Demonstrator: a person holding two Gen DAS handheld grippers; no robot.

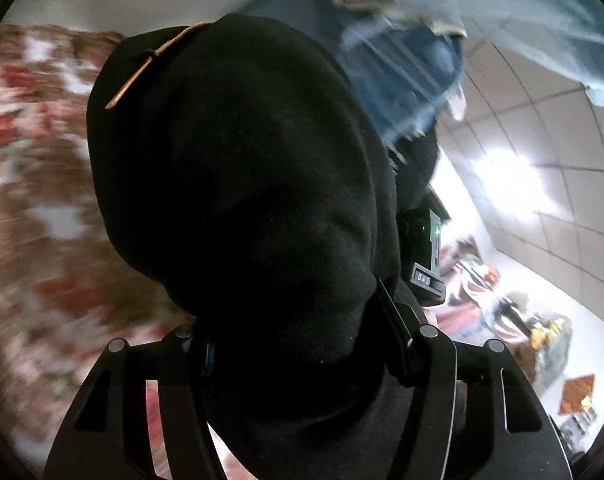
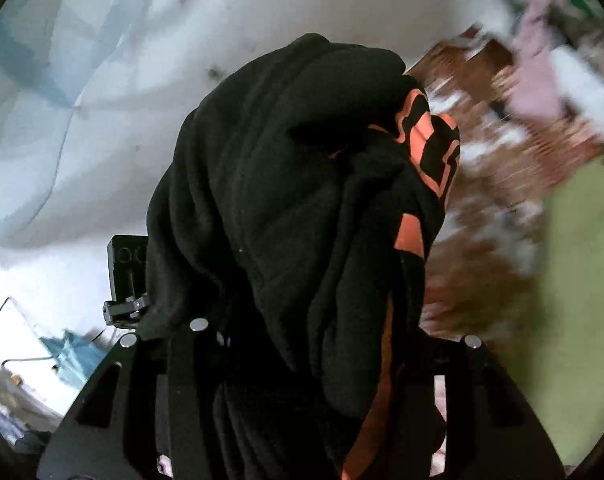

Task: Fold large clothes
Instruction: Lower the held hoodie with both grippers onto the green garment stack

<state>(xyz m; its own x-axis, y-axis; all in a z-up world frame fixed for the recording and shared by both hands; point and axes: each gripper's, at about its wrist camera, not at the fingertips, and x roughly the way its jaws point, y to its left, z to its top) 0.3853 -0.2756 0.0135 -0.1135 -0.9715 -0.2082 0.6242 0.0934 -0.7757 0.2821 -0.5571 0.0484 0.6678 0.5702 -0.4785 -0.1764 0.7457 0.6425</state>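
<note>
Black garment (image 1: 238, 184) fills the middle of both wrist views, bunched up and draped over each gripper so that the fingertips are buried in cloth. From the left gripper (image 1: 302, 344) it rises as a dark rounded mass with a thin orange strip (image 1: 150, 68) near its top edge; whether that claw is pinching the fabric or merely covered by it cannot be told, since the cloth hides the fingers. From the right gripper (image 2: 302, 340) the same black garment (image 2: 270, 200) hangs in deep folds, with an orange printed patch (image 2: 422, 140) on its right side (the print is creased and unreadable), and here too the claw's state cannot be told. Left of the garment in the left view lies a red-and-brown patterned bedspread (image 1: 30, 160), blurred; above and right of the garment hangs blue cloth (image 1: 414, 64), and a tiled ceiling (image 1: 542, 128) shows to its right. In the right view a pale sheet (image 2: 102, 100) lies left of the garment, and green cloth (image 2: 578, 280) sits to its right.
</note>
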